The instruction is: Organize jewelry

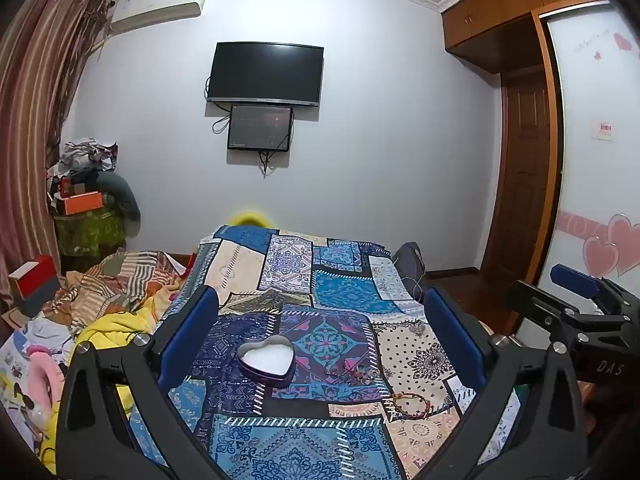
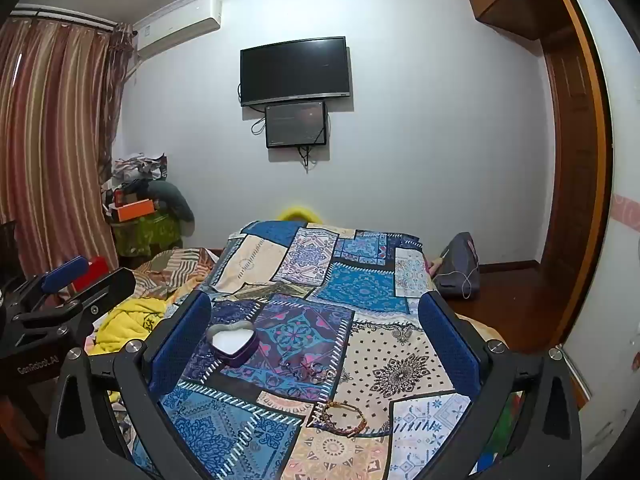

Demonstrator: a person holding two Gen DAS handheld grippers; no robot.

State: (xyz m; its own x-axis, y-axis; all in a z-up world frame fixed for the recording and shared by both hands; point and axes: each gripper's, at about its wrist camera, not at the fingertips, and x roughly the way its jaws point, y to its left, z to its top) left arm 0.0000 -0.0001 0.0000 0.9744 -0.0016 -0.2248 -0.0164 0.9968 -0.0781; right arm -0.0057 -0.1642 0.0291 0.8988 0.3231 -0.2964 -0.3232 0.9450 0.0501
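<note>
Bracelet [image 2: 345, 418] on bed [image 2: 400, 344], 4 o'clock of heart tin [image 2: 232, 342] | smaller pieces [image 2: 306, 370] perhaps rings | left claw [image 1: 320, 338] released | right claw [image 2: 316, 334] released

Home bedroom — patchwork-covered bed [image 1: 320, 300], wall-mounted television [image 1: 265, 74], striped curtains [image 1: 36, 120], wooden wardrobe [image 1: 520, 8]

Left gripper [image 1: 320, 336] and right gripper [image 2: 316, 332] gape wide, side by side.
</note>
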